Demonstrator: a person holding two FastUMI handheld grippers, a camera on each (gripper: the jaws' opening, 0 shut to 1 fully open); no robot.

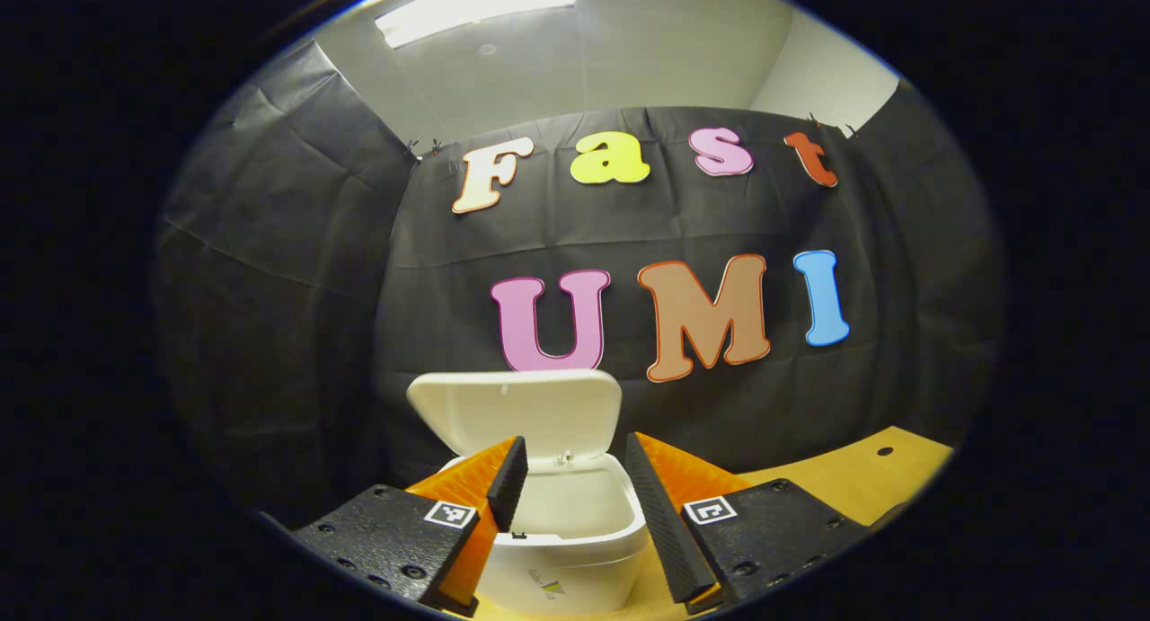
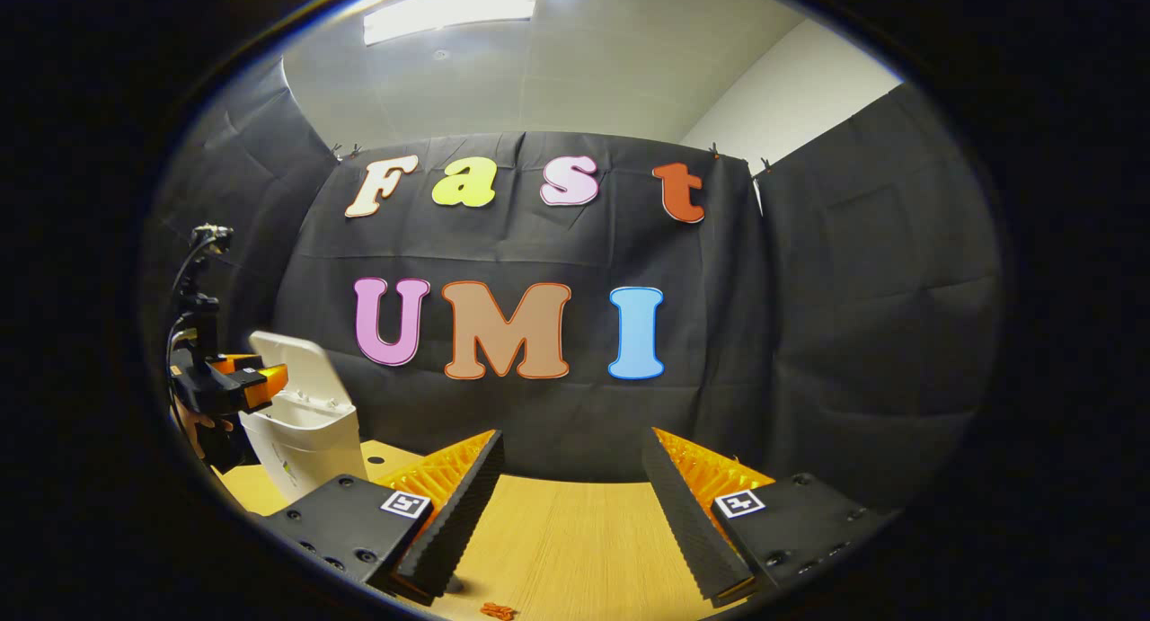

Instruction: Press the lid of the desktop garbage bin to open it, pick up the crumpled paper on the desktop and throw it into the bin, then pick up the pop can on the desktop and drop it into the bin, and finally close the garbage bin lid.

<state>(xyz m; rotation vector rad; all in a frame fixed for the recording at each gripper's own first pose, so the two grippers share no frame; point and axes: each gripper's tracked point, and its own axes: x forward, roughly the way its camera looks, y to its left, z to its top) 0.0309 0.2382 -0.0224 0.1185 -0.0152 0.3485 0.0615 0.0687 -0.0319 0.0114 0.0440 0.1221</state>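
Wooden desktop [image 2: 557, 531] in a black-cloth booth, white garbage bin [image 1: 575, 549] sitting on it with its lid [image 1: 514, 407] flipped up; can't tell what's inside. Left gripper [image 1: 568, 477] hangs right over the opening, jaws spread, holding nothing. Right gripper [image 2: 570, 504] also spread, above bare wood.

1. On the front of the white garbage bin [image 1: 548, 558], low in the left gripper view, sits a small printed logo, too blurred to read.
2. Each gripper carries square black-and-white coded markers [image 1: 709, 510], patterns without readable words.
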